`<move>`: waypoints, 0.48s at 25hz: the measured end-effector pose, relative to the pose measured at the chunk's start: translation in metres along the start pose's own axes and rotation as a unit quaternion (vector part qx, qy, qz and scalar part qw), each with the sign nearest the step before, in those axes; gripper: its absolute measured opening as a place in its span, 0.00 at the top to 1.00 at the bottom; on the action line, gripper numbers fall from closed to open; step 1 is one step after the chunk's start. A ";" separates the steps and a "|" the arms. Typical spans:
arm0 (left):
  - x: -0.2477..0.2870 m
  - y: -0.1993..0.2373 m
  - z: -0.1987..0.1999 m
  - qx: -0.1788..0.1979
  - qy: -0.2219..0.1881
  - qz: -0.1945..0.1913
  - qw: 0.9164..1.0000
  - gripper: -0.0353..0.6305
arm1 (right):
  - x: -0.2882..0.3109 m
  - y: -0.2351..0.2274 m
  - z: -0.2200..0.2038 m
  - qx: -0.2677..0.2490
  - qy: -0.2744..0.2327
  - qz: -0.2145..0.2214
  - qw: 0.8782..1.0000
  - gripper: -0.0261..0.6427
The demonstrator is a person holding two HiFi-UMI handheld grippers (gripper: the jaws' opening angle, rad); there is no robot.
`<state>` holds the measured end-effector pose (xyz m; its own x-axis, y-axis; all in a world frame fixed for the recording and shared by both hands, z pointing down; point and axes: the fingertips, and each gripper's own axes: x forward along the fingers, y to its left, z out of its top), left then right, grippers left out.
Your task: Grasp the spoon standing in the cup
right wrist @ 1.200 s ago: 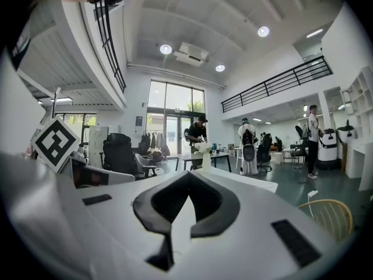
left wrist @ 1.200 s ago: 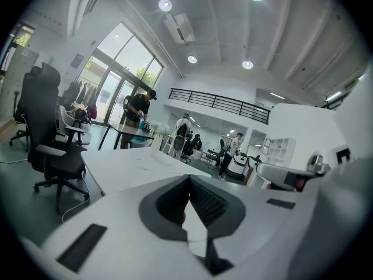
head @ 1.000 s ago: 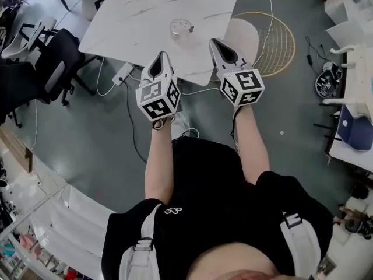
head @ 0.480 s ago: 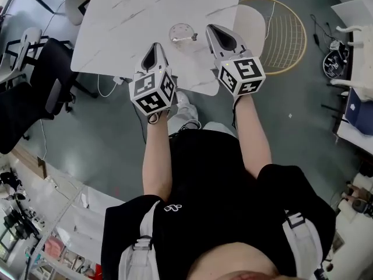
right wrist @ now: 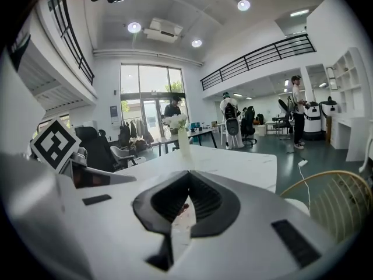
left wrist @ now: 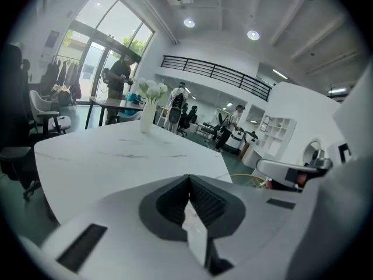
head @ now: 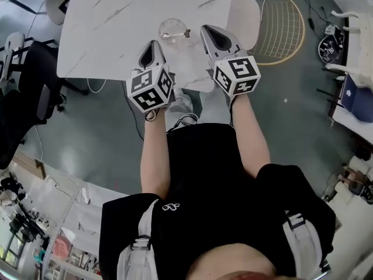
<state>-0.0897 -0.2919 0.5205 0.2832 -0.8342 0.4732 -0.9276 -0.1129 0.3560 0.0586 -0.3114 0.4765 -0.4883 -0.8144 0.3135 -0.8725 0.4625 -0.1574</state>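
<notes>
A clear glass cup stands near the front edge of the white marble table. A spoon rests in it, its handle leaning out to the right. My left gripper hovers just in front and left of the cup, jaws shut and empty. My right gripper sits to the cup's right, close to the spoon handle, also shut with nothing held. In the left gripper view my left gripper points across the tabletop. The cup is not visible in either gripper view. The right gripper view shows my right gripper with its jaws together.
A vase of white flowers stands at the table's far side. A white chair and a round gold wire frame sit right of the table. Black office chairs and floor cables lie to the left.
Both grippers have come forward over the table's front edge and closer to the cup. Their jaws stayed shut throughout.
</notes>
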 end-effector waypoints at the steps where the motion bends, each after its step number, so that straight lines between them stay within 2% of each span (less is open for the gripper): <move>1: 0.000 0.002 -0.003 -0.003 0.002 0.003 1.000 0.92 | 0.004 0.001 -0.004 0.001 0.006 0.003 1.000 0.95; 3: 0.000 0.006 -0.008 -0.009 0.008 0.009 1.000 0.92 | 0.011 0.004 -0.012 0.006 0.018 0.010 1.000 0.95; 5: 0.000 0.009 -0.012 -0.011 0.012 0.012 1.000 0.92 | 0.018 0.007 -0.017 0.021 0.026 0.018 0.999 0.87; 12: 0.006 0.022 -0.024 -0.017 0.031 0.024 0.999 0.92 | 0.040 0.009 -0.046 0.041 0.063 0.018 0.997 0.78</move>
<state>-0.1026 -0.2860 0.5508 0.2537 -0.8034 0.5387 -0.9320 -0.0539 0.3585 0.0320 -0.3233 0.5309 -0.5177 -0.7453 0.4202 -0.8555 0.4556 -0.2459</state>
